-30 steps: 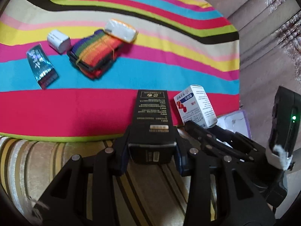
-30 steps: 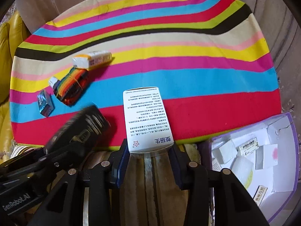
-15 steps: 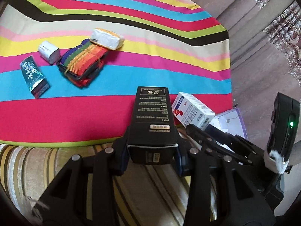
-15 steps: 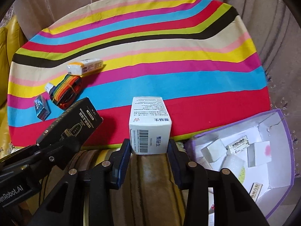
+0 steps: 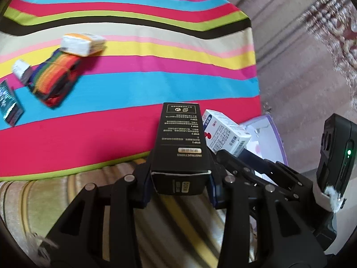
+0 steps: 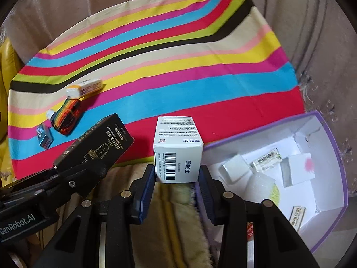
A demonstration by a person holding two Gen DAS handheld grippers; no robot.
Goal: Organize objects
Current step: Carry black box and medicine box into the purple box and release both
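Note:
My left gripper (image 5: 179, 186) is shut on a long black box (image 5: 180, 143) with white print, held above the striped cloth's near edge. In the right wrist view that black box (image 6: 98, 143) sits at the left, clamped in the left gripper (image 6: 89, 167). My right gripper (image 6: 176, 178) is shut on a white medicine box (image 6: 177, 149) with a barcode face toward me; the same white box (image 5: 223, 136) shows right of the black one in the left wrist view. A lilac-rimmed open white box (image 6: 330, 138) lies just right of the right gripper.
A striped cloth (image 6: 178, 78) still carries an orange-and-white carton (image 6: 83, 87), a rainbow strap bundle (image 6: 67, 116), a small white box (image 6: 50, 113) and a teal packet (image 6: 43, 136). Several small white boxes (image 6: 296, 170) fill the lilac box. A striped sofa cushion (image 5: 33, 201) lies below.
Both grippers have moved right and slightly up with their boxes, toward the lilac box. The white box has tipped so its barcode end faces the camera. Cloth items have slid left in view.

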